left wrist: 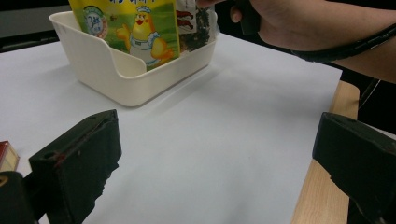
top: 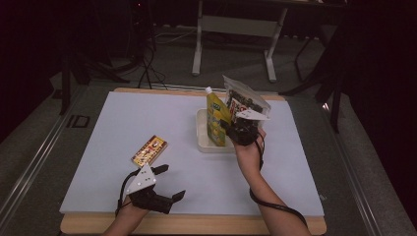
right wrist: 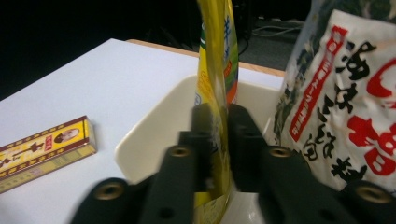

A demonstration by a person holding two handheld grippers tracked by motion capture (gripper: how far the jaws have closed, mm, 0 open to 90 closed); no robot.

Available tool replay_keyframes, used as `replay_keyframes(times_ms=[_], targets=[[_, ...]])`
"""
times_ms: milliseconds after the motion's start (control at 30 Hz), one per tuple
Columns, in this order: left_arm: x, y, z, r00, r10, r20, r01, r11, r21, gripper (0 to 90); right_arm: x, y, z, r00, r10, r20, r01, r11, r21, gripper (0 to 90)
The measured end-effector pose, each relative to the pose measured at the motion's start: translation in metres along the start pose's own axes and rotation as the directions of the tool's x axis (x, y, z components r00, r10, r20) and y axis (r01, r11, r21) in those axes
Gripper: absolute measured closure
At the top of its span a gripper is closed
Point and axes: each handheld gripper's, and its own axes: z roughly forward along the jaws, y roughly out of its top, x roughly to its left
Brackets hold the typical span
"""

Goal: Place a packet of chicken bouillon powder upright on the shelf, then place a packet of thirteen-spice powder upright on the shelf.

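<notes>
**Yellow pouch upright in the tub, between the right jaws**

The yellow pouch [right wrist: 215, 70] stands on edge in the cream tub [top: 202, 140], beside a seaweed bag [right wrist: 345, 107] — the right gripper [right wrist: 219, 140] has it between narrowly parted jaws, pads close against both faces. The left gripper [top: 169, 183] rests wide open near a flat box [top: 149, 150].

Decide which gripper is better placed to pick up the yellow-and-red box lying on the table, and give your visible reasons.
Left. The left gripper hovers open just below the box. The right gripper has its jaws either side of the yellow pouch in the white bin.
</notes>
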Motion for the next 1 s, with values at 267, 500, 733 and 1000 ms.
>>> replay_keyframes(times_ms=[267,500,733,1000], targets=[[0.001,-0.001,0.0,1.0,-0.005,-0.001,0.005,1.0,0.003,1.4,0.002,0.007,-0.013,0.9999,-0.004,-0.012,0.004,1.0,-0.018,52.4],[0.002,-0.001,0.0,0.9999,-0.013,-0.005,0.013,0.9999,-0.001,1.4,0.005,0.016,-0.035,0.9994,-0.006,-0.035,0.004,0.999,-0.041,29.4],[0.003,0.0,0.0,0.9999,-0.015,-0.006,0.015,0.9999,-0.002,1.4,0.009,0.015,-0.06,0.9929,-0.021,-0.117,0.014,0.998,-0.053,17.1],[0.006,0.006,-0.002,1.0,-0.001,0.009,0.001,0.9999,0.01,1.5,0.015,0.006,-0.094,0.9838,-0.071,-0.165,0.058,0.995,-0.083,15.3]])
